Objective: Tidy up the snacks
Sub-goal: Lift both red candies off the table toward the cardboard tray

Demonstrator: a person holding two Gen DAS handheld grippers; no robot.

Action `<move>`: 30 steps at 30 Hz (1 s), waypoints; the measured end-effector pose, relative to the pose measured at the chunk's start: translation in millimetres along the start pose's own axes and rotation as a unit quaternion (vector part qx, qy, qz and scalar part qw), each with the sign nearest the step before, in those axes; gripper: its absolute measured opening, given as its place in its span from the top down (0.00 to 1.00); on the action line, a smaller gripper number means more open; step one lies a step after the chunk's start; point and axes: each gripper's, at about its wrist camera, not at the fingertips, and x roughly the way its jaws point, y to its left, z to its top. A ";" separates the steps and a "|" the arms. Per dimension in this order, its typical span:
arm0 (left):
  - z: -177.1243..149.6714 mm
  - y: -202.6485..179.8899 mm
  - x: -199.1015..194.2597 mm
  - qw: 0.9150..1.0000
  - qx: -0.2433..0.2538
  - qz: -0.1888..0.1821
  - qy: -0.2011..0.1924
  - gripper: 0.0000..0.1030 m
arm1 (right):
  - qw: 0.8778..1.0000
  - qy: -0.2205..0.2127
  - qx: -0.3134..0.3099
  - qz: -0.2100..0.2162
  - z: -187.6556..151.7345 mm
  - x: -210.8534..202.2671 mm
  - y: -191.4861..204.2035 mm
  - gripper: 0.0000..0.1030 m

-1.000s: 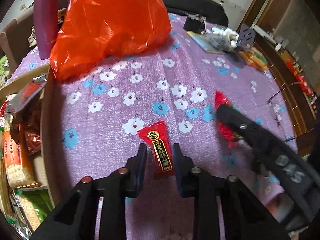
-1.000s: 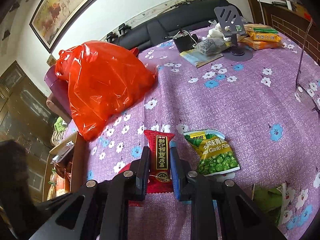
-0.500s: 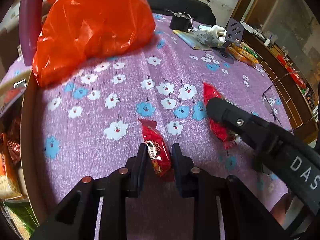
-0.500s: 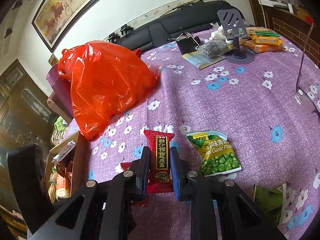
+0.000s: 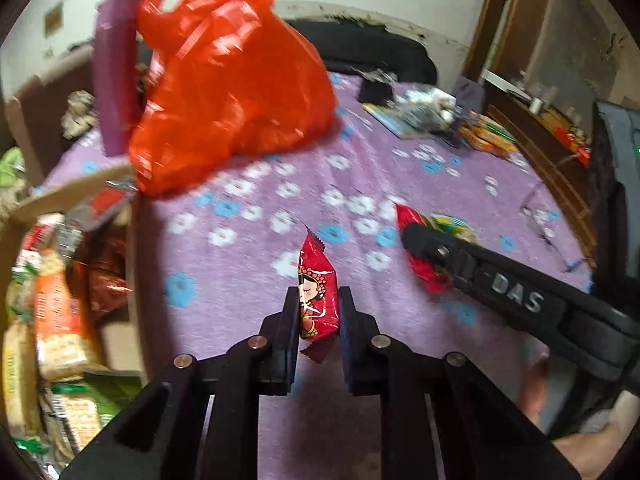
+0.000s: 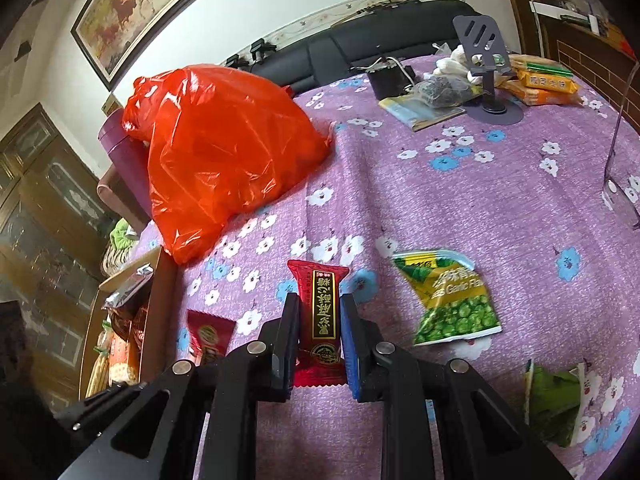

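My left gripper is shut on a small red snack packet with a cartoon face, held above the purple flowered tablecloth. My right gripper is shut on a red snack packet with gold lettering; it also shows in the left wrist view, low over the cloth. A cardboard box full of snacks stands at the table's left edge. A green garlic-pea bag lies right of my right gripper.
A big orange plastic bag sits at the back left. A phone stand, yellow packets and a booklet stand at the far side. Another green packet lies at the front right. Another red packet lies near the box.
My left gripper has lifted its red packet off the cloth and turned it, so the cartoon face now shows. The left view has swung toward the box. My right gripper has held still.
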 end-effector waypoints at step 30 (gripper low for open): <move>4.8 5.3 -35.8 0.988 0.022 0.100 -0.119 0.84 | 0.998 -0.039 -0.049 0.011 -9.3 -12.9 27.7 0.79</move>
